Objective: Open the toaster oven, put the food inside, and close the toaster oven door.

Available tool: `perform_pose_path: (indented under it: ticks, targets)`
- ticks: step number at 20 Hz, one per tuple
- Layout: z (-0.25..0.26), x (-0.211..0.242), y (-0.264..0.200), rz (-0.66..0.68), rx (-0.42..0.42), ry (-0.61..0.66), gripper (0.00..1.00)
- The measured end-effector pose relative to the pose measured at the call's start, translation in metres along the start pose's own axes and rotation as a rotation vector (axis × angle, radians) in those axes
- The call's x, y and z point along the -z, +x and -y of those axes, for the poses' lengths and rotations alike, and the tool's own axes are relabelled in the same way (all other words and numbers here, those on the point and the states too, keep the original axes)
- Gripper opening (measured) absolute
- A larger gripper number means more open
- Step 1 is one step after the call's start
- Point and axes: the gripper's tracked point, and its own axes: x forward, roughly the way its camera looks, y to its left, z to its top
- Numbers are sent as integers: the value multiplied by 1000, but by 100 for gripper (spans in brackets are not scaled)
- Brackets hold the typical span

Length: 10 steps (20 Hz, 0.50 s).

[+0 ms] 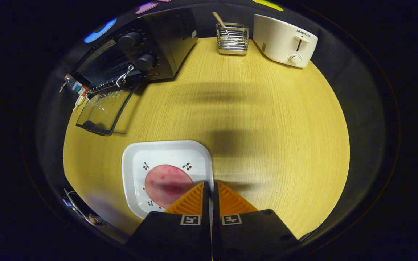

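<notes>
The two fingers of the gripper [209, 186] were pressed together with nothing between them; only a thin dark line separated them. Their tips stood above the near right corner of the white square plate [132, 170], which I take as the landmark.

On the plate lay the food, a round pink slice [165, 183] with darker red spots, probably ham or sausage. The left finger covered its near right edge, but I could not tell whether it touched it.

Far beyond the plate, to the left, stood the black toaster oven [151, 43]. Its glass door [103, 108] was folded down flat toward the plate, so the opening step looked finished. The rack inside seemed to carry no food.

Far beyond the plate, to the right, were a wire utensil holder [232, 40] and a white pop-up toaster [285, 40], all on the wooden table [267, 127].

In my judgement, what remained was to grasp the slice, put it inside, and close the door.
</notes>
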Motion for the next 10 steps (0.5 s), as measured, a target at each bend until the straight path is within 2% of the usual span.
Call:
perform_pose_path:
  ticks: [3,7,10]
  targets:
    - [-3,3,1,-47,-65,53,6]
    - [-17,15,0,-188,-290,313,6]
    - [-14,22,-4,-194,-360,438,6]
